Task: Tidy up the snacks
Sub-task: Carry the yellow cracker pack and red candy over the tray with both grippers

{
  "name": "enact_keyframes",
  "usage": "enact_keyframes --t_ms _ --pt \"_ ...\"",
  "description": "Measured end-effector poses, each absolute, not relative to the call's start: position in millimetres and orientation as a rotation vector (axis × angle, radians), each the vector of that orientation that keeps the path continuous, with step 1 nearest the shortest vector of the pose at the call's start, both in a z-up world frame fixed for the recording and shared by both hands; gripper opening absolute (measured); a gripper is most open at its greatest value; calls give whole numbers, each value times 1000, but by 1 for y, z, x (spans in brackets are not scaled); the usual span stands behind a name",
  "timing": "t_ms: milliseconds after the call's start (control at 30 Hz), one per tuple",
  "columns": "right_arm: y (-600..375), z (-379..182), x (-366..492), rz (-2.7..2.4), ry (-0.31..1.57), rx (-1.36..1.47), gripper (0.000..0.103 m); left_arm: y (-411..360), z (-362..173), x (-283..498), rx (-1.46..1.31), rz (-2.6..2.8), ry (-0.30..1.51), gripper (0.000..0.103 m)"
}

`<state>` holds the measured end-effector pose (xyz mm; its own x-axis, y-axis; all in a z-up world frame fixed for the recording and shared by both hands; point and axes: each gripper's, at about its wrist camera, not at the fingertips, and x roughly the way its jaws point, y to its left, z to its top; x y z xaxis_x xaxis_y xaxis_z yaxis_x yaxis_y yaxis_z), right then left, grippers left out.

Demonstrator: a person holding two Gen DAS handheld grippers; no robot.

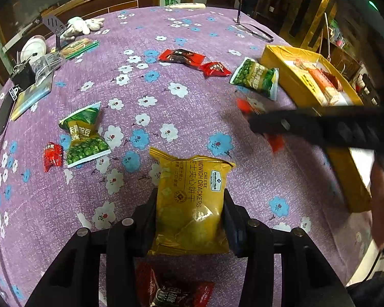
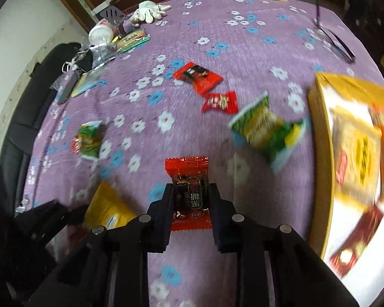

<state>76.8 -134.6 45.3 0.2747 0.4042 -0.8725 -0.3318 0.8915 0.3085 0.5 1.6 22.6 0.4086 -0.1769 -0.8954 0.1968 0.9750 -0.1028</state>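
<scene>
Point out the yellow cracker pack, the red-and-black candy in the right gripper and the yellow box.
yellow cracker pack (image 1: 192, 199), left wrist view, middle of its printed front.
red-and-black candy (image 2: 189, 192), right wrist view, dark centre of the wrapper.
yellow box (image 1: 289, 76), left wrist view, near outer wall.

Glossy yellow foil cracker packet (image 1: 192, 204) between matt black plastic fingers (image 1: 148, 212); shiny red film sweet wrapper (image 2: 188, 192); glossy green pea packets (image 1: 85, 135); purple flowered cloth (image 1: 192, 102), rough weave, on table; yellow cardboard box (image 1: 289, 76).
</scene>
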Motion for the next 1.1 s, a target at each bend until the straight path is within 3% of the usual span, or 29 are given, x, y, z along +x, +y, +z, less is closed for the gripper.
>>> enact_keyframes --t_ms 1100 --pt "-220 72 -1 448 1075 305 25 -53 62 1 79 -324 1072 47"
